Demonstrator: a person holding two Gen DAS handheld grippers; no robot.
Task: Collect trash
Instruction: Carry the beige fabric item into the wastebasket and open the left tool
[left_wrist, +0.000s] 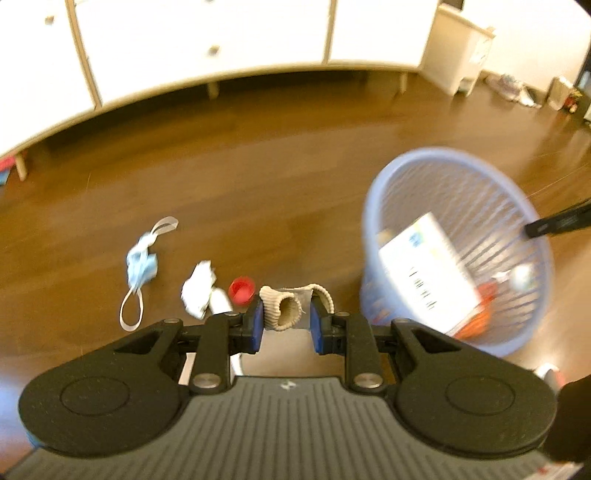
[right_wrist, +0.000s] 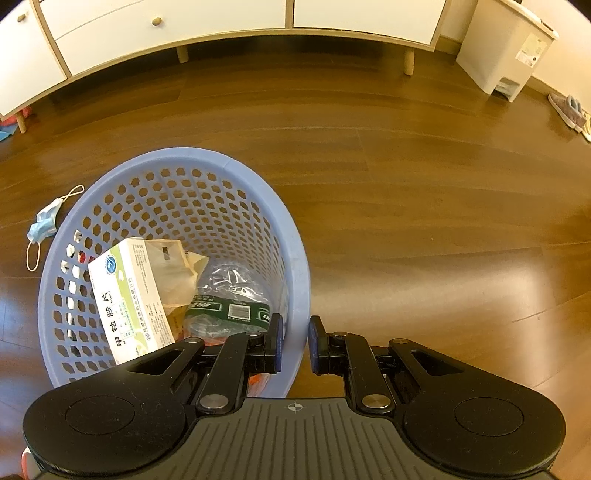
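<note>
Gripping the near rim of the blue basket, the right gripper is standing with its jaws narrowed on either side of the wall. Left of the basket, the left gripper is holding its jaws partly open around a beige sock, pads apparently just touching it. Farther left of the basket, a red cap, crumpled paper and a face mask are lying on the floor. The sock is looking soft, light and compressible; pinching across its ribbed cuff is appearing soundest.
</note>
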